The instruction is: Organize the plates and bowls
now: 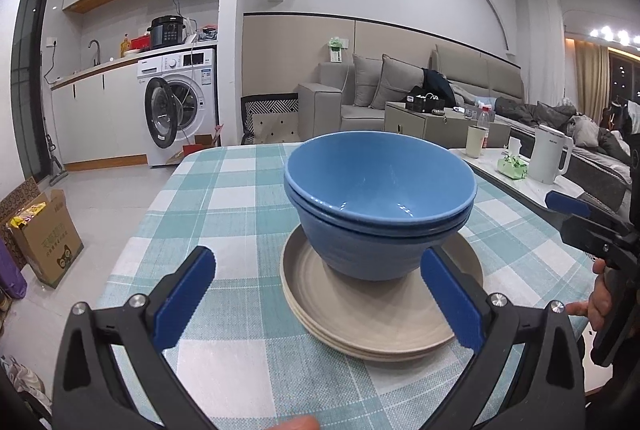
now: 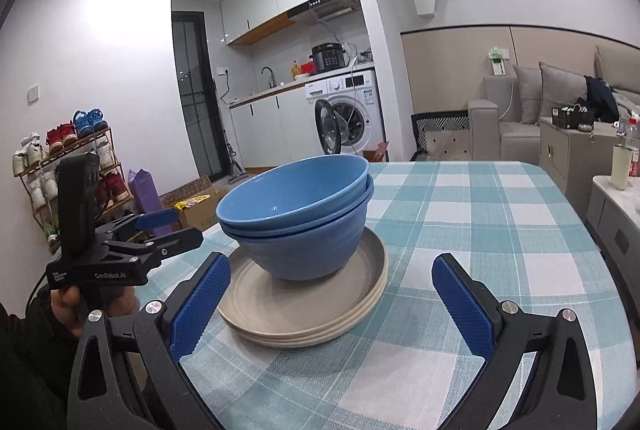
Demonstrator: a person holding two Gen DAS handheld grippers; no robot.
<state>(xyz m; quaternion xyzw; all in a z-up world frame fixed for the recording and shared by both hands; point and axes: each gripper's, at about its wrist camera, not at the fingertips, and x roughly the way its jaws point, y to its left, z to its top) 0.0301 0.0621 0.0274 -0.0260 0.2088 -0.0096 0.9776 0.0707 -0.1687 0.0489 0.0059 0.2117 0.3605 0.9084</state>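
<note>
The checked table [image 2: 500,230] carries one tidy tower near its middle, likely stacked to save room: beige plates [image 2: 304,310] at the bottom, two nested blue bowls [image 2: 296,206] on them, the top bowl empty. Both the left gripper [image 1: 316,304] and right gripper [image 2: 330,304] hang released, grasping nothing

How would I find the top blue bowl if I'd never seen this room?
Look at the table with the teal and white checked cloth. In its middle sits a stack of round beige plates with two blue bowls on it. The top blue bowl nests inside the lower blue bowl, and you can see its glossy, empty inside.
</note>
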